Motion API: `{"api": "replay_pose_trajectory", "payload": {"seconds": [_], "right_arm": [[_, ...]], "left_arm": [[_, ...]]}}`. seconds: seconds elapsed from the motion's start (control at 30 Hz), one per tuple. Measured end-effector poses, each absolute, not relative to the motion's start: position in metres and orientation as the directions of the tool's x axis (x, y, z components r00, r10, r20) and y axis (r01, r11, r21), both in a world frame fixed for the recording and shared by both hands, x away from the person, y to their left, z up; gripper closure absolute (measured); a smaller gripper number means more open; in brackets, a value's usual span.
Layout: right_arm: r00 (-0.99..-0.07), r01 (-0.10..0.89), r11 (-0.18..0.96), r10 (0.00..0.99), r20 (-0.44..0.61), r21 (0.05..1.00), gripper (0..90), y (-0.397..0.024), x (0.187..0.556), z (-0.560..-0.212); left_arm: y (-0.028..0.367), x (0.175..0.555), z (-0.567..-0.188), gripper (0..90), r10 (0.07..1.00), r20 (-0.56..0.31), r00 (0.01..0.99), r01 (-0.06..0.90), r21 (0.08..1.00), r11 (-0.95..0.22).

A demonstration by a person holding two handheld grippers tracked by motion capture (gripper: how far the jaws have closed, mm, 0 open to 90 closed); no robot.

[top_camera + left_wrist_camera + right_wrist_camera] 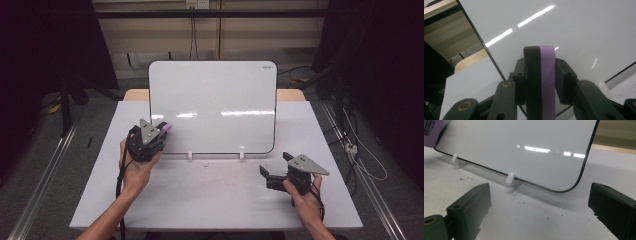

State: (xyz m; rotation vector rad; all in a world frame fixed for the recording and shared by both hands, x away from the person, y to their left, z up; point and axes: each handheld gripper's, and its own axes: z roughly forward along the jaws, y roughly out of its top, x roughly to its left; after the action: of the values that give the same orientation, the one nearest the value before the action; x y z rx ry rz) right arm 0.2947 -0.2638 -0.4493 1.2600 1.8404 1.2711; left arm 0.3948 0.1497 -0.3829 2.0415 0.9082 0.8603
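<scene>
The left gripper [161,131] was clamped on a whiteboard eraser [541,82], a slab with a black felt layer and a purple back, and held it up against the lower left part of the whiteboard [215,100]. In the left gripper view the eraser stood on edge between the two fingers [564,80], its top end at or very near the glossy white surface; whether the felt actually touched could not be told. The board itself stood propped, leaning back, on two small white clips [510,180] at its bottom edge, on the white worktop [215,200].

The right gripper [275,170] rested low on the worktop near the board's lower right corner, its fingers [469,207] well apart and holding nothing.

The main risk seemed to lie in the board's footing. It was carried by the two little clips alone, and nothing visible braced it from behind, so a firm wipe from the left side could push it backward, skid it across the worktop or lift it out of a clip. The idle right gripper was not steadying it.

A second risk was the grip: the eraser was pinched across its thin sides, so a sideways drag on the surface could twist it between the fingers or pull it loose. Pressed at a tilt, only an edge of the felt would meet the board, and the hard purple back or a fingertip might scrape the surface instead.
</scene>
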Motion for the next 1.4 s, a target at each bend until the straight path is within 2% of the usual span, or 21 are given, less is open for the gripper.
{"api": "replay_pose_trajectory", "payload": {"seconds": [0.3, 0.6, 0.8, 0.97, 1.2, 1.3, 1.4], "right_arm": [[-0.397, 0.377, 0.11, 0.916, 0.053, 0.92, 4.3, -0.264, 0.295, -0.449], [-0.397, 0.374, 0.109, 0.916, 0.053, 0.921, 4.3, -0.264, 0.295, -0.449], [-0.398, 0.375, 0.109, 0.916, 0.054, 0.921, 4.4, -0.263, 0.296, -0.449], [-0.398, 0.374, 0.107, 0.916, 0.055, 0.921, 4.4, -0.264, 0.296, -0.449], [-0.399, 0.372, 0.109, 0.915, 0.053, 0.922, 4.4, -0.263, 0.297, -0.449], [-0.399, 0.372, 0.11, 0.915, 0.052, 0.922, 4.4, -0.263, 0.297, -0.449], [-0.401, 0.373, 0.108, 0.914, 0.055, 0.922, 4.4, -0.262, 0.297, -0.449]], "left_arm": [[0.135, 0.4, -0.385, 65.5, 0.793, 0.314, 0.522, 0.315, 0.793, -0.521], [0.141, 0.402, -0.385, 63.0, 0.806, 0.252, 0.536, 0.328, 0.817, -0.473], [0.143, 0.403, -0.386, 56.7, 0.805, 0.227, 0.548, 0.335, 0.823, -0.459], [0.144, 0.403, -0.386, 45.2, 0.813, 0.166, 0.558, 0.349, 0.842, -0.411], [0.142, 0.402, -0.386, 15.4, 0.812, 0.13, 0.569, 0.342, 0.861, -0.377], [0.143, 0.402, -0.385, 8.3, 0.811, 0.094, 0.577, 0.348, 0.871, -0.348], [0.146, 0.402, -0.384, 5.7, 0.812, 0.055, 0.581, 0.358, 0.879, -0.316]]}}
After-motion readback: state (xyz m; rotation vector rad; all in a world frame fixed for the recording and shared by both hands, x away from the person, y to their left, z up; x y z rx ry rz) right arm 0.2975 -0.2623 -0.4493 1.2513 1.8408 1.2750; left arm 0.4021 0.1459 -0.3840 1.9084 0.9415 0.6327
